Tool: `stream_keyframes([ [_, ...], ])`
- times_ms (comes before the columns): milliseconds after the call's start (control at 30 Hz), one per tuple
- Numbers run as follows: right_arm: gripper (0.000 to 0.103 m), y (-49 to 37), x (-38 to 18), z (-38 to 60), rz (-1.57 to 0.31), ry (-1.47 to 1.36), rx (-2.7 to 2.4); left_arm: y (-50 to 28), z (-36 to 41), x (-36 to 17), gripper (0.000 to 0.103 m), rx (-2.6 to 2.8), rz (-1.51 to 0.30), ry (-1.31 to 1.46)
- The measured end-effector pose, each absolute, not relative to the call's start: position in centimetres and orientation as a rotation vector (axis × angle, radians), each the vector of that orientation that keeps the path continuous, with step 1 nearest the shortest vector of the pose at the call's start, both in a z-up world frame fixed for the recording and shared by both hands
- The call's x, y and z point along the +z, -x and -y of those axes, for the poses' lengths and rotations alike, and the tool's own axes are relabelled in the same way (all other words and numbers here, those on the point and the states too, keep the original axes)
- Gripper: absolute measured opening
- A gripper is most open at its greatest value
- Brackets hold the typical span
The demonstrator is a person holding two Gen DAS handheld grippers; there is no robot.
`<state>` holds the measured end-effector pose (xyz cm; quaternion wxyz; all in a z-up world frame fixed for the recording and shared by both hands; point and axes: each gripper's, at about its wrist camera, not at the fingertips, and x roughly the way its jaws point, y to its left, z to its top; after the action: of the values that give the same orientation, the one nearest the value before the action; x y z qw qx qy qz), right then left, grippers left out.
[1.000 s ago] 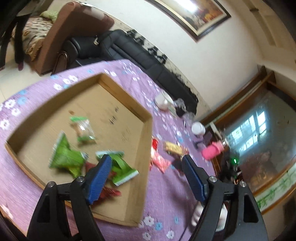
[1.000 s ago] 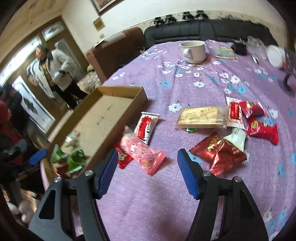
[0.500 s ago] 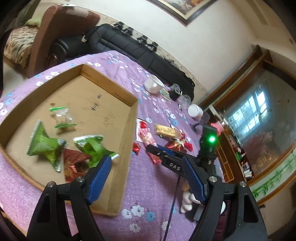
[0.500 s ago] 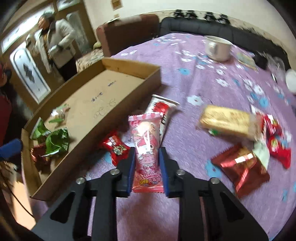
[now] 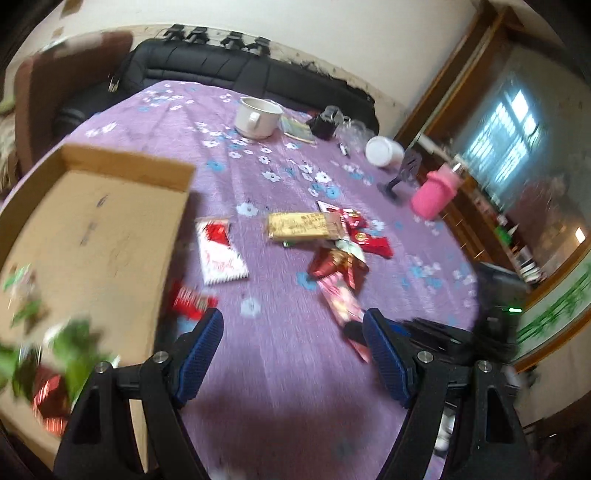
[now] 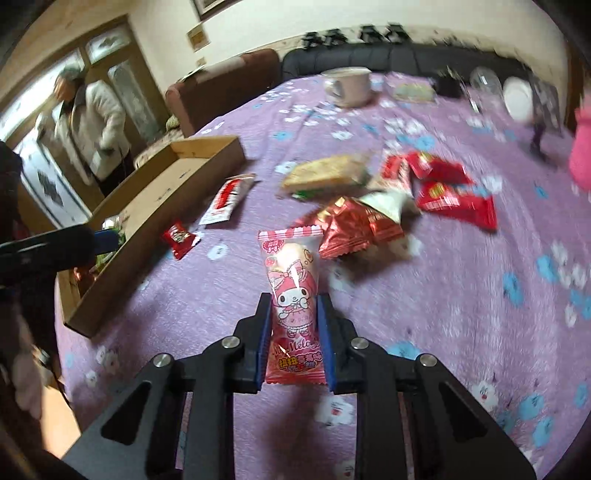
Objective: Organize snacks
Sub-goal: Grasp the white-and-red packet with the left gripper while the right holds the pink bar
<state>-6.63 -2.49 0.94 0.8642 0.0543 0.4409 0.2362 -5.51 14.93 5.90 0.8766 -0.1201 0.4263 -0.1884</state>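
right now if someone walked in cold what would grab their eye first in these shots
First, the pink cartoon snack packet, clamped between the right gripper pads above the purple flowered tablecloth. Next, the heap of red foil packets in the middle of the table, beyond the held packet. Then the shallow cardboard box at the left, with green packets inside.

black sofa (image 5: 236, 70), white wall (image 5: 332, 29), window (image 5: 506, 136)

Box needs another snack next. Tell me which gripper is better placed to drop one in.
Right. The right gripper is shut on the pink snack packet, lifted off the purple tablecloth, with the cardboard box to its left. The left gripper is open and holds nothing.
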Motion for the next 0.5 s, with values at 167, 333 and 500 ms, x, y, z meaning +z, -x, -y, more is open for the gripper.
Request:
stream_keyframes([
  [167, 0.026, 6.4, 0.6, 3.0, -0.938, -0.168, 0.523, 1.9, -13.3, 4.5, 0.076, -0.328, -0.922, 0.150],
  [333, 0.026, 6.4, 0.6, 3.1, -0.938, -0.184, 0.531, -1.0, -13.4, 2.8, 0.076, -0.217, -0.978, 0.108],
  [500, 0.026, 6.4, 0.5, 3.2, -0.943, -0.190, 0.535, -2.5, -12.1, 2.4, 0.077, -0.152, -0.986, 0.014],
])
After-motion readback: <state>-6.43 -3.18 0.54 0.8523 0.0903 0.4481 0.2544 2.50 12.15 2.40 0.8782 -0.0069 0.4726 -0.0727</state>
